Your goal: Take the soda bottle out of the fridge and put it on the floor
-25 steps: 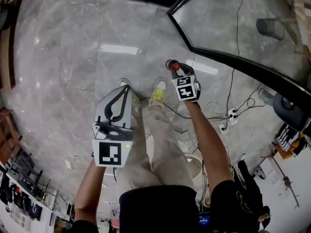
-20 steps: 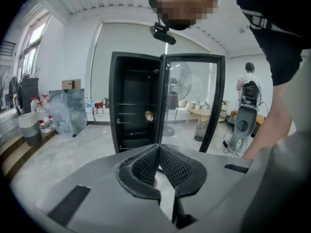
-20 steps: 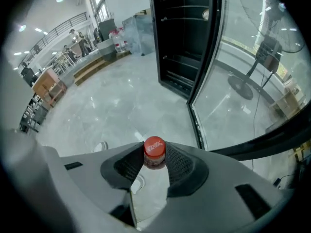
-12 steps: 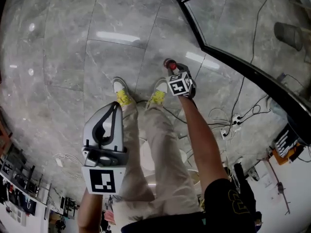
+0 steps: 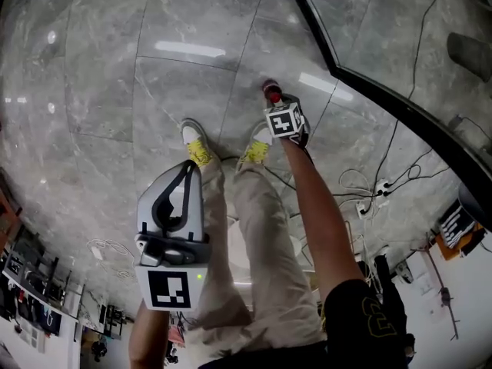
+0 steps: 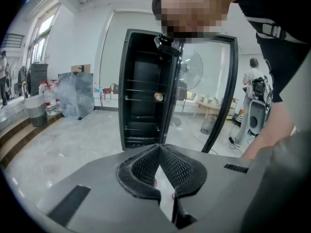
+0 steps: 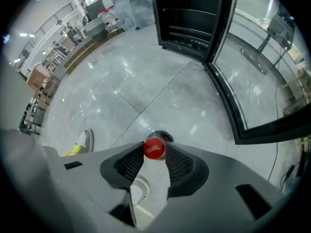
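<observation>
The soda bottle has a red cap and a dark body, and I look straight down on it over the grey marble floor. My right gripper is shut on its neck just under the cap. In the head view the bottle hangs low in front of the right shoe, held by the right gripper. Whether its base touches the floor is hidden. My left gripper is held near the body, shut and empty; its pads meet at the tip. The black fridge stands open.
The fridge's glass door stands open to the right of the bottle. Cables and a power strip lie on the floor at the right. The person's shoes stand close behind the bottle. A fan and crates of bottles stand farther back.
The right gripper has sunk toward the floor with the bottle still in it. The left gripper has drifted back toward the body. The head view has tilted further down.
</observation>
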Demonstrator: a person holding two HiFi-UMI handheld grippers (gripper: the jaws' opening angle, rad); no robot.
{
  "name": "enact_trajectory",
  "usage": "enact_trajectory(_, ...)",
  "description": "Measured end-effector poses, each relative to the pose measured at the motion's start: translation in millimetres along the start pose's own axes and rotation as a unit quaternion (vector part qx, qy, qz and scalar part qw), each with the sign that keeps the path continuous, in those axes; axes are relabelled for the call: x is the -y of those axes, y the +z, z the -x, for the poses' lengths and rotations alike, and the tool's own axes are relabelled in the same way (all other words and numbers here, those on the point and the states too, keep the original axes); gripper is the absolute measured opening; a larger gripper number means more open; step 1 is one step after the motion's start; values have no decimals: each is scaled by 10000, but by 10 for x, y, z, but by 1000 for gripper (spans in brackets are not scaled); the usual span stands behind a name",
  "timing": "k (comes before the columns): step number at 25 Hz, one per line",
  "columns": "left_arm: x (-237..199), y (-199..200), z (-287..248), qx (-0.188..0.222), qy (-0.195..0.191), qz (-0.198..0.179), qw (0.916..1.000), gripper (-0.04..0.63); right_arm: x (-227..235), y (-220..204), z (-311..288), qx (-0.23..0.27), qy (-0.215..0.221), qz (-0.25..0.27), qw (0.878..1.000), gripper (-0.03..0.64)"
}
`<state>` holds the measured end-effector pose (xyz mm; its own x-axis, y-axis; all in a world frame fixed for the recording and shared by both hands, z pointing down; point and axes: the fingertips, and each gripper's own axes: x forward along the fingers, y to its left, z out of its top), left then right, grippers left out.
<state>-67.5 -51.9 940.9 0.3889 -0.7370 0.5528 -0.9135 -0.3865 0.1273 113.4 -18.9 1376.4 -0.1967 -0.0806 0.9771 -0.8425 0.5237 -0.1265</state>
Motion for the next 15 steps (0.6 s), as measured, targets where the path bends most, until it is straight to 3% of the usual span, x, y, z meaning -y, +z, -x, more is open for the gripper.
enact_trajectory(4, 48, 169, 79, 75, -44, -105, 9999, 18, 5, 84, 212, 8, 77, -515, 9986, 193)
enact_trajectory(8, 239, 654, 471, 76, -163, -184, 9997, 18, -95, 31, 1075, -131, 35, -624, 9980, 183)
enact_trajectory(12, 600, 1540, 892, 409, -404, -311, 9979, 18, -233, -70, 2344, -171, 215, -820, 9963, 94)
enact_trajectory(15, 1039, 2242, 1324, 534, -799, -1041, 9899, 18, -374, -107, 3544, 216, 375, -1033, 9937, 54)
